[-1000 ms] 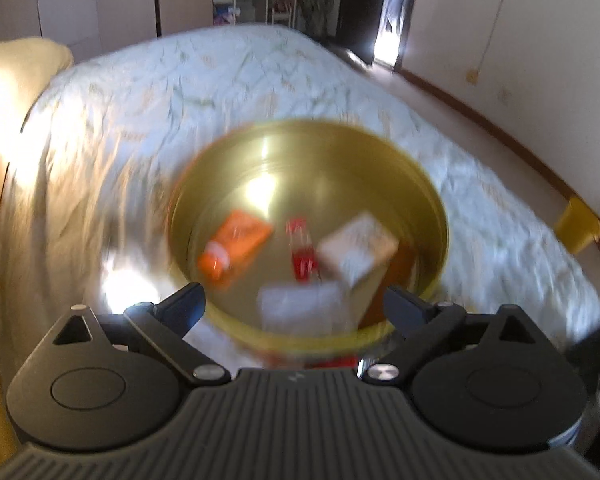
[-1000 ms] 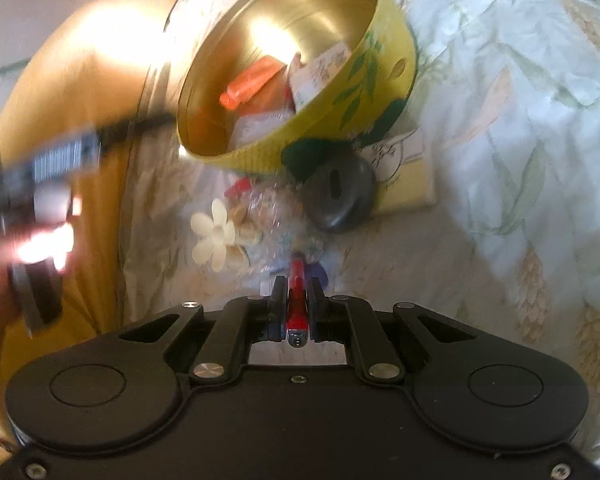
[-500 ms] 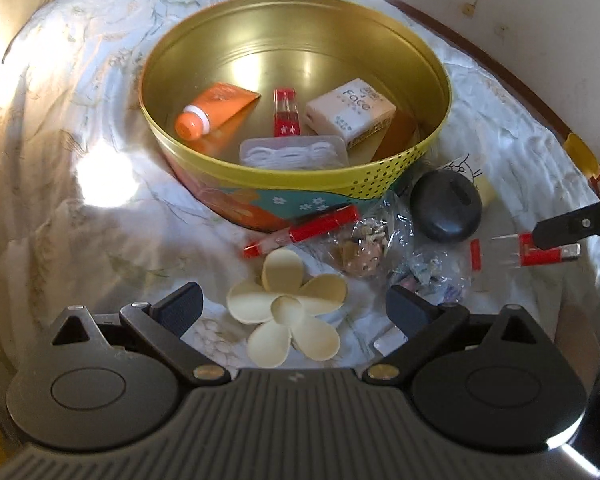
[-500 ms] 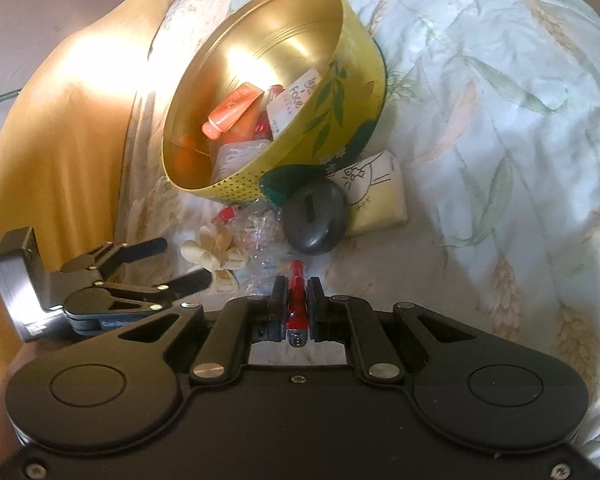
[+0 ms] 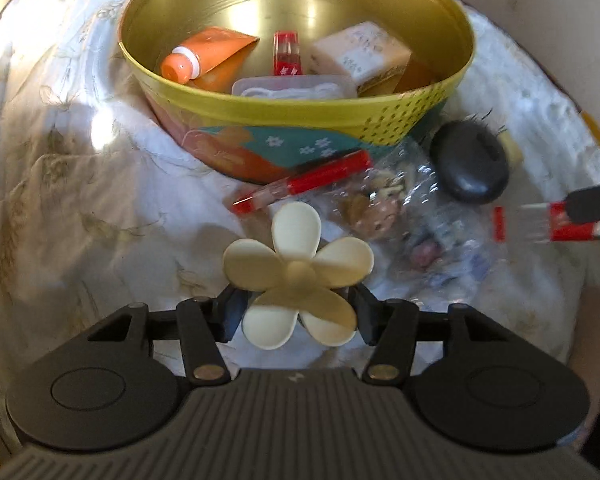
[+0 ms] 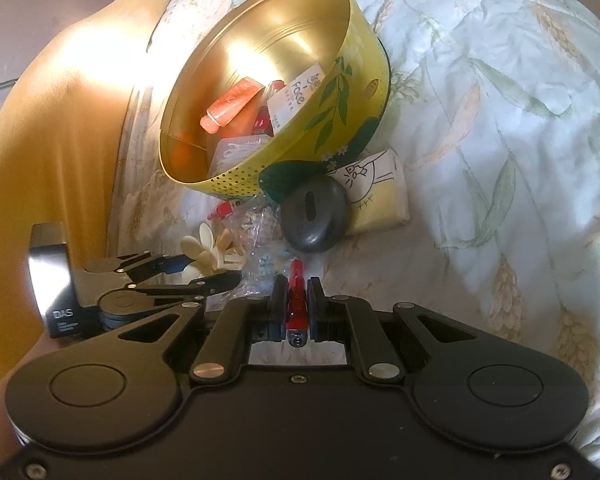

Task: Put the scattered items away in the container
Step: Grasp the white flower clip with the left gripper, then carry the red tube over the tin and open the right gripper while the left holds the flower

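Inside tin [image 5: 380,118]: orange tube [image 5: 208,56], box [image 5: 360,54], etc.

Open bedspread [image 5: 100,208] left of tin [image 5: 300,116]

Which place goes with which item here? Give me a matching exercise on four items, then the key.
Items:
1. orange tube
2. flower hair clip
3. dark oval case
4. small red item

Places:
A. clamped in the right gripper
B. on the bedspread beside the tin
C. inside the yellow tin
D. between the closing jaws of the left gripper

Pairs: 1-C, 2-D, 3-B, 4-A
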